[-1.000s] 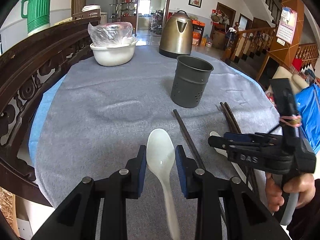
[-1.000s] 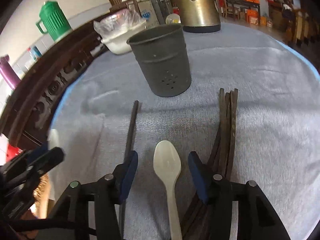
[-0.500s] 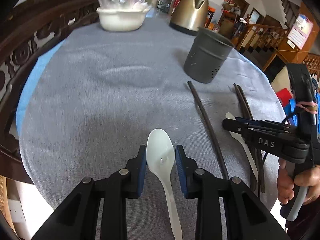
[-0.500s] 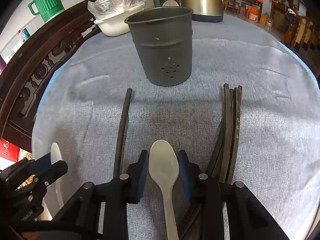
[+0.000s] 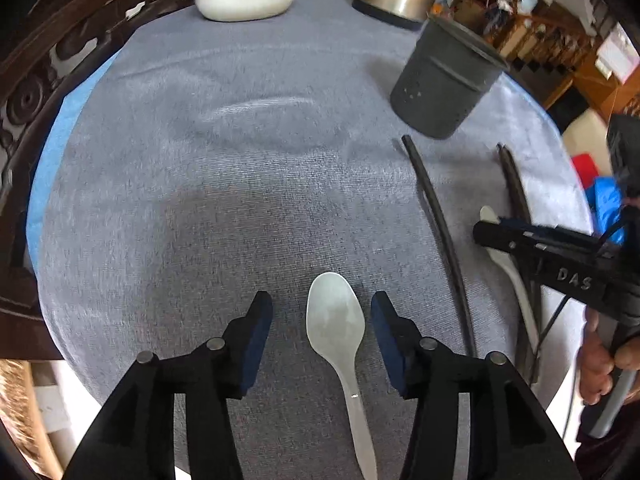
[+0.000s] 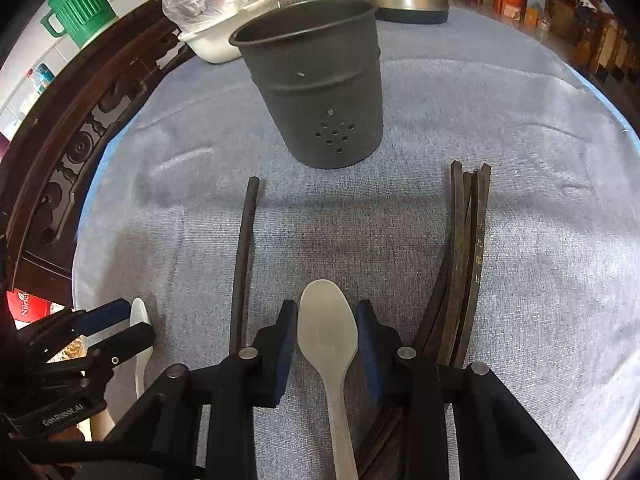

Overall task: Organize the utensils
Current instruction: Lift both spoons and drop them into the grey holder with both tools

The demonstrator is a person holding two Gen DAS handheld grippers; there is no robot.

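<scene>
Nothing is in the dark grey perforated metal utensil cup as far as either view shows; sorting has barely begun.
Left gripper, jaws just opened, straddles a white plastic spoon on the grey-clothed tabletop without touching; right gripper clamps a second pale spoon (four dark chopsticks lie loose).

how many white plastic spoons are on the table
2. One white plastic spoon lies between the open jaws of the left gripper. The other white plastic spoon sits in the right gripper, beside the dark chopsticks.
</scene>
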